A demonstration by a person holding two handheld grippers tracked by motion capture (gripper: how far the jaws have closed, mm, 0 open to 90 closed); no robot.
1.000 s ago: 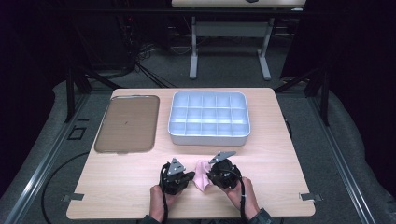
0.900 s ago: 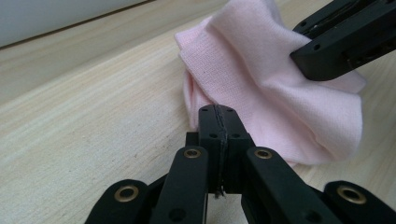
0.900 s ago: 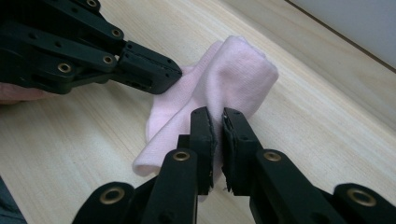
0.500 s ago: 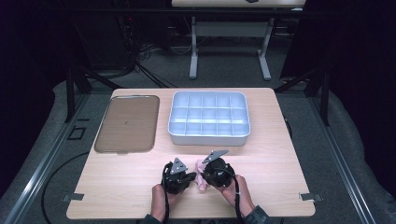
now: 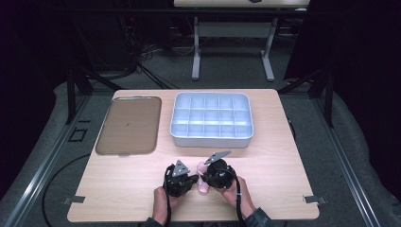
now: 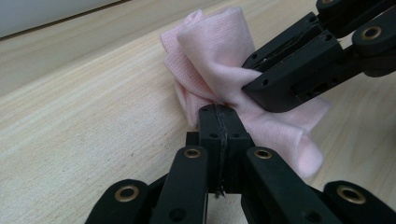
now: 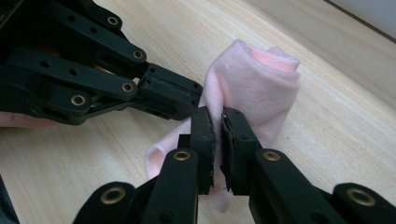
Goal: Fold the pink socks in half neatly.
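2 grippers, left [image 6: 218, 122] and right [image 7: 215, 125], both clamped on pink cloth [image 6: 210, 56] between them; folding underway, binning in tray [image 5: 211, 140] left.

Both black two-jaw grippers, left [image 5: 188, 179] and right [image 5: 208, 174], have brass-coloured rivets, grey three-cornered top plates, black trailing cables; dark sleeves at six o'clock.

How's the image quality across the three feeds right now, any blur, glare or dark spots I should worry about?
High view: soft and low in detail, the table evenly lit, the room around it nearly black; the pink cloth is a small patch between the grippers. Left gripper view: cloth sharp, weave visible, no glare, nearest jaw links slightly soft. Right gripper view: cloth crisp, far table edge soft.
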